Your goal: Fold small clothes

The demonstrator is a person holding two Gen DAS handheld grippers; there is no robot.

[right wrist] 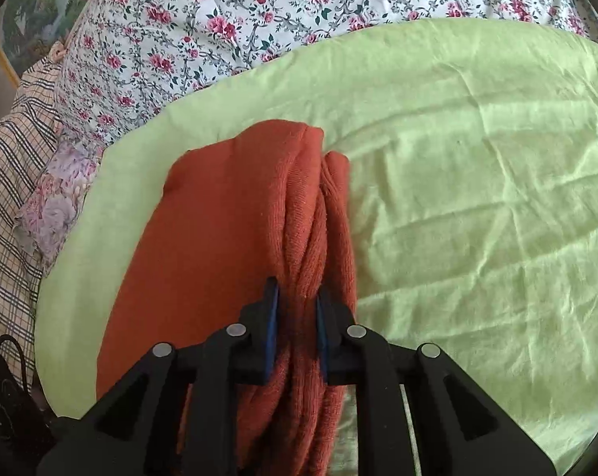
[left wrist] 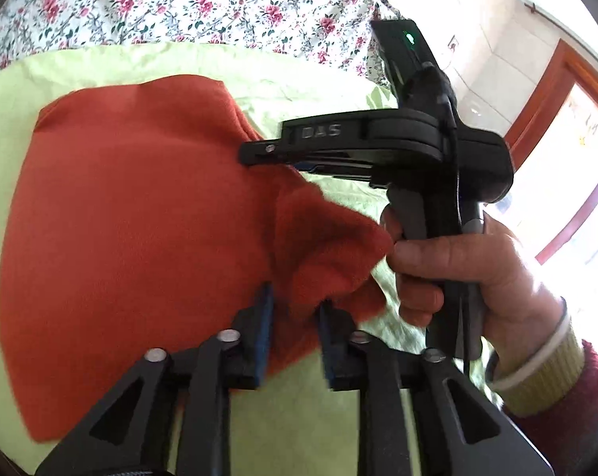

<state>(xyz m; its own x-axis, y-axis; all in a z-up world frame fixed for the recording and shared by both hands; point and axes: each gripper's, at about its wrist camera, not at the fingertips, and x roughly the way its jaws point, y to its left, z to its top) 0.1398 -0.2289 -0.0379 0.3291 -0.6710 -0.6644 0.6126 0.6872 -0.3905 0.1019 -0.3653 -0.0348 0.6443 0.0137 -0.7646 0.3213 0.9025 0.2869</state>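
Gripping the rust garment along its right edge, we've both grippers, left and right, clamped on bunched cloth, body lying left.

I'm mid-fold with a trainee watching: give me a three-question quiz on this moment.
1. True or false: the right claw is shut on the rust-red garment.
2. The garment lies on: A) the green sheet B) the floral quilt C) bare wood.
3. Fill in: the left claw grips a bunched ____ of the garment.

Key: 1 true; 2 A; 3 edge.
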